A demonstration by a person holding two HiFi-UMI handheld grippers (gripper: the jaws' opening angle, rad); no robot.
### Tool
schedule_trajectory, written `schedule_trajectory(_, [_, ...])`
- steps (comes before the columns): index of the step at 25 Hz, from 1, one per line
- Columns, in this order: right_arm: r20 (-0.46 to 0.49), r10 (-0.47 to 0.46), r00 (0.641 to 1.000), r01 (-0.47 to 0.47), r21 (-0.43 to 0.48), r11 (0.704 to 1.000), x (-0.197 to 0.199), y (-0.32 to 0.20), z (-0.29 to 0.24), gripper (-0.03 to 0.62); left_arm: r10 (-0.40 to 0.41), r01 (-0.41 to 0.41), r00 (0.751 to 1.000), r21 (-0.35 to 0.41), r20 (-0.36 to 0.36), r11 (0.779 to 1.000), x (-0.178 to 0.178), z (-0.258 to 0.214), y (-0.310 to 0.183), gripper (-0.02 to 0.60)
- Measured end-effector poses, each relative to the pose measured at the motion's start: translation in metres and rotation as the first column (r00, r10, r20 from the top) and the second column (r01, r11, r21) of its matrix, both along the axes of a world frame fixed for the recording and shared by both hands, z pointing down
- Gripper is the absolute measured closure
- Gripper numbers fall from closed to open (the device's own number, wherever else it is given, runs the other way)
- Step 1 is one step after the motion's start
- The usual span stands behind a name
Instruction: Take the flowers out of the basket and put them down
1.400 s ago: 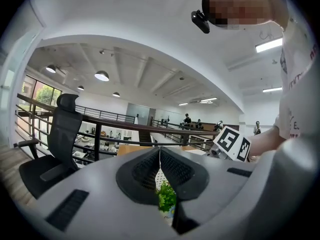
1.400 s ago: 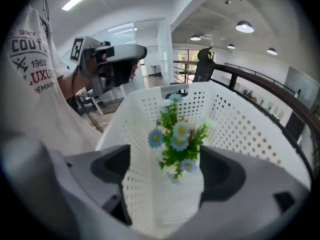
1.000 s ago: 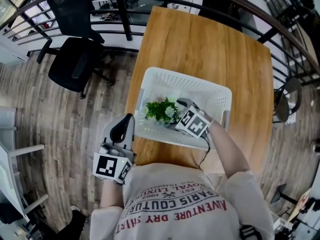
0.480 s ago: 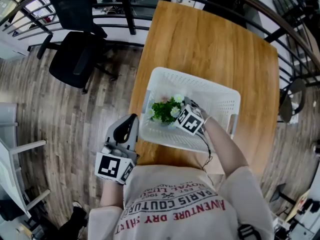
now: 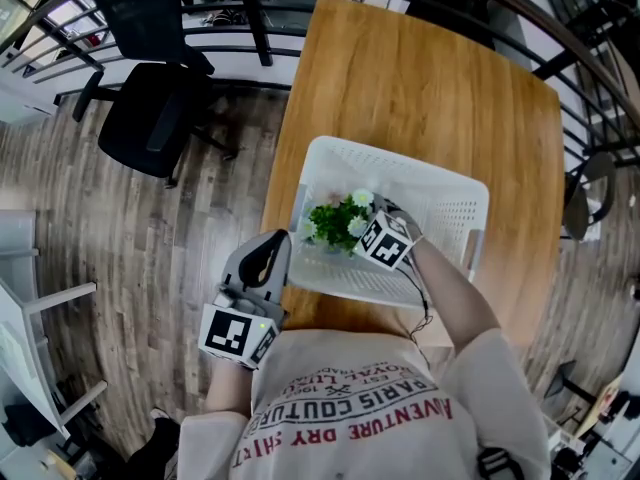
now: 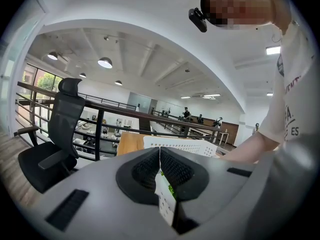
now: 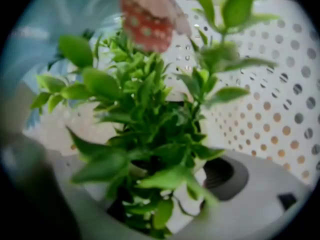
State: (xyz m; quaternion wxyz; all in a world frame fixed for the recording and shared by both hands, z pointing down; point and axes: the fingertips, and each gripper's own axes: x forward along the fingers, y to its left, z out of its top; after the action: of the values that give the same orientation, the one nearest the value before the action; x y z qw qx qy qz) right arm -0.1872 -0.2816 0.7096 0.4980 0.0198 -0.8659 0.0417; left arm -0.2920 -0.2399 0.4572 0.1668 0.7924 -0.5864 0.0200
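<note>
The right gripper (image 5: 362, 224) clamps the flowers (image 5: 335, 222) by the white basket's (image 5: 455, 183) left wall, at the table's (image 5: 420, 78) near edge; the left gripper (image 5: 264, 260), jaws pressed together, hangs beside that corner.

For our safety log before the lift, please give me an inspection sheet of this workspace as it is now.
Surface: wooden table, holding only the white basket.
Job's things: flowers inside the basket, not yet out.
Clutter: nothing seen.
Grippers: right tongs closed around the flower stems; left tongs shut, empty, held beside the table's near left corner.
Cables: thin dark cable along the right forearm.
Surroundings: black office chair, railing, wood floor.
</note>
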Motion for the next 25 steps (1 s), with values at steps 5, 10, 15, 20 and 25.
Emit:
schedule_trajectory(5, [-0.017,0.014,1.0,-0.014,0.001,1.0,0.0,-0.003,-0.001,0.119,0.024,-0.024,1.0,-0.008,0.0,1.0,0.003,0.001,0.001,0.554])
schedule_trajectory(10, [-0.033,0.116,0.993,-0.117,-0.04,0.992,0.008,-0.016,-0.012,0.119,0.045,-0.045,0.999,-0.003,0.006,0.999,0.002,-0.001,0.002,0.554])
schedule_trajectory(15, [-0.008,0.195,0.981,-0.196,-0.034,0.98,0.02,-0.027,-0.042,0.119,0.081,-0.081,0.997,0.008,0.002,0.997,0.002,-0.005,0.005,0.554])
schedule_trajectory(20, [0.041,0.251,0.967,-0.251,0.004,0.968,0.027,-0.023,-0.084,0.119,0.134,-0.133,0.991,0.031,-0.004,0.991,0.009,-0.012,0.005,0.554])
schedule_trajectory(25, [0.101,0.273,0.957,-0.277,0.032,0.96,0.038,-0.015,-0.127,0.12,0.148,-0.148,0.989,0.075,0.008,0.986,0.029,-0.03,0.003,0.554])
